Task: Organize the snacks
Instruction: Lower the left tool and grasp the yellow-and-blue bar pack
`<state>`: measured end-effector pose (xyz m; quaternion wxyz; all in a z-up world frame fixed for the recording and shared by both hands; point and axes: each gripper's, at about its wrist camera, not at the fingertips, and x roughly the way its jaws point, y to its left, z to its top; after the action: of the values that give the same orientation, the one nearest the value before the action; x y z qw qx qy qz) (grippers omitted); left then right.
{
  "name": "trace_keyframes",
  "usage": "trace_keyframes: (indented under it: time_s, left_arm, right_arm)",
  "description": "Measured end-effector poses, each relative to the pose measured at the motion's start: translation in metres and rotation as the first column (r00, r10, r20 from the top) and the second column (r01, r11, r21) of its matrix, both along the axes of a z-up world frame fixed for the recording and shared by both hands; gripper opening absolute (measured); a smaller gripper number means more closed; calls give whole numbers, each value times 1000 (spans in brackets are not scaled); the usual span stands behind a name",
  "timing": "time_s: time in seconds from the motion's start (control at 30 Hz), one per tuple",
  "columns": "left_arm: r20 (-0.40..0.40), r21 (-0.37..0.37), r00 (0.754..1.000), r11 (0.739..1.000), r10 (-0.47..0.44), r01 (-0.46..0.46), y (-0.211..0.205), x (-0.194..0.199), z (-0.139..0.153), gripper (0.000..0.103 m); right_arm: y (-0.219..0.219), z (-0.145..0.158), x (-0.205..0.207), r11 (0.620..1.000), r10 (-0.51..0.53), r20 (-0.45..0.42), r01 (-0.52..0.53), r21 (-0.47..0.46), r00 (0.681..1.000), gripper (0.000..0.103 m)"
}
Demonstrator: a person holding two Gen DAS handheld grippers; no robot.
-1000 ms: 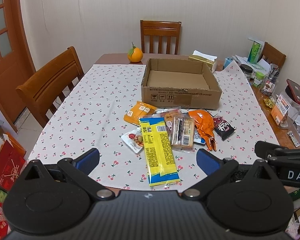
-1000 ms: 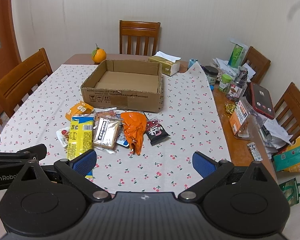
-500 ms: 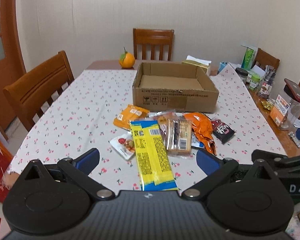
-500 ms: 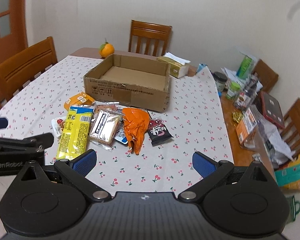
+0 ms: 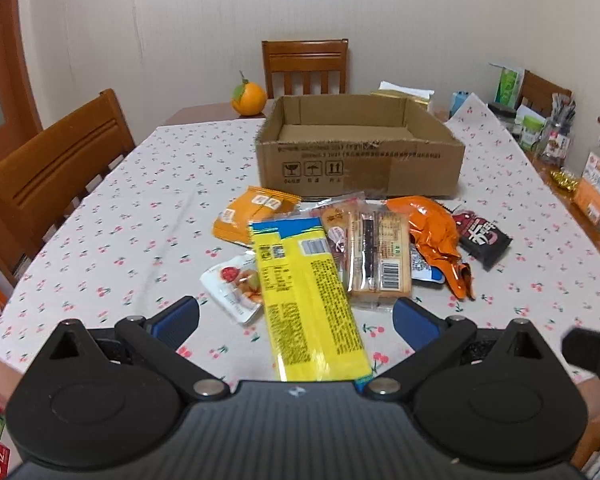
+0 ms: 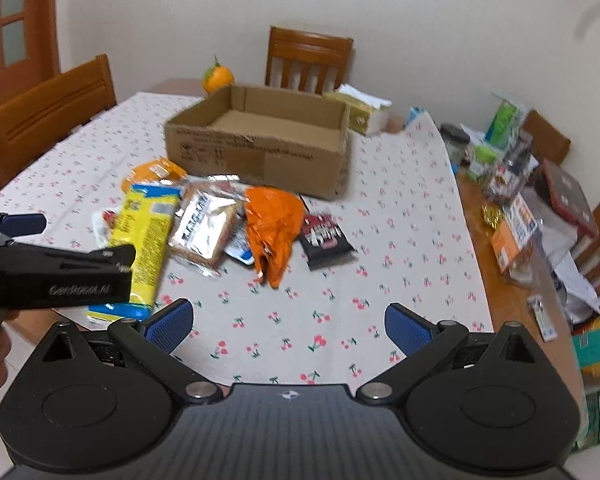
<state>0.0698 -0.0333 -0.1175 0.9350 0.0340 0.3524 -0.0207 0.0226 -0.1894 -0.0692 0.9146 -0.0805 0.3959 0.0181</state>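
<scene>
A pile of snack packets lies on the cherry-print tablecloth in front of an open, empty cardboard box [image 5: 360, 160] [image 6: 260, 148]. The pile holds a long yellow packet [image 5: 308, 304] [image 6: 144, 240], a clear cracker pack [image 5: 380, 256] [image 6: 204, 228], an orange foil bag [image 5: 436, 240] [image 6: 274, 228], a black packet [image 5: 484, 236] [image 6: 326, 236], a small orange packet [image 5: 252, 216] and a white nut pouch [image 5: 236, 284]. My left gripper [image 5: 296, 320] is open, its fingers either side of the yellow packet's near end. My right gripper [image 6: 288, 322] is open and empty over bare cloth near the front edge.
An orange fruit [image 5: 249, 98] sits behind the box, a tissue box [image 6: 360, 108] to its right. Jars, boxes and papers [image 6: 516, 184] crowd the table's right side. Wooden chairs [image 5: 52, 168] stand at the left and far end.
Both grippers have moved forward and lower toward the snack pile. The left gripper now straddles the yellow packet's near end. Nothing has been picked up.
</scene>
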Motion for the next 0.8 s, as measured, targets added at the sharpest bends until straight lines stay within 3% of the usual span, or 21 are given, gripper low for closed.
trace_keyframes:
  time_s: [0.2,0.4,0.7,0.77,0.8]
  left_arm:
    - [-10,67,1000,998,16,-15,-17,29,-29,102]
    - [-51,71,998,997,40,-36,-19,44,-45,99]
    - [-73,61,997,998,21,-16,-21,48,-47,85]
    - [-74,57,997,998,14,-9,-21,49,-47,80]
    - [-81,56,997,998,11,-6,-20,50,-47,73]
  right_arm:
    - [-4,-18,8,1000,-28,-44,28,-13,999,103]
    - [-6,-26,18,999,-49,-70,49,0,996,103]
    - [-8,-29,26,997,-75,-86,76,10,993,103]
    - [-9,-28,27,997,-78,-85,80,13,993,103]
    - [-9,-28,28,997,-79,-85,80,15,993,103]
